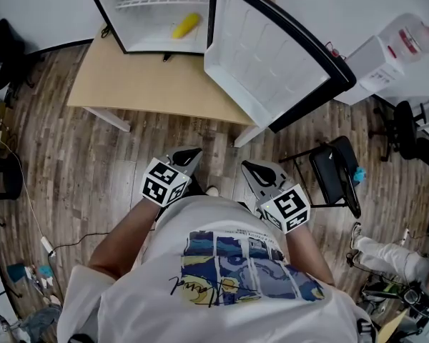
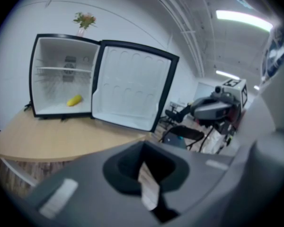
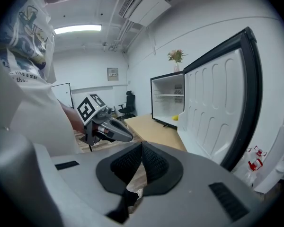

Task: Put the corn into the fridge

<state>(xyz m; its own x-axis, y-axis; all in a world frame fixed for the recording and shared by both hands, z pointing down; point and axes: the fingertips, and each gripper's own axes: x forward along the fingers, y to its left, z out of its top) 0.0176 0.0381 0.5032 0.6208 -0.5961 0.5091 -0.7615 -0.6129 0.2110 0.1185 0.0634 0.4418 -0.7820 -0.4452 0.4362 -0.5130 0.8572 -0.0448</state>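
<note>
The yellow corn [image 1: 186, 25] lies on the floor of the open mini fridge [image 1: 126, 21], which stands on a wooden table [image 1: 146, 84]. It also shows as the corn [image 2: 75, 100] in the left gripper view and the corn [image 3: 175, 118] in the right gripper view. The fridge door [image 1: 272, 56] is swung wide to the right. My left gripper [image 1: 189, 156] and right gripper [image 1: 254, 168] are held close to the person's body, well short of the table. Both are shut with nothing between the jaws.
A water dispenser [image 1: 386, 56] stands to the right of the table. A black chair [image 1: 336, 177] is close to my right gripper. Cables and a power strip [image 1: 46, 246] lie on the wood floor at left. A small plant [image 2: 85, 20] sits on top of the fridge.
</note>
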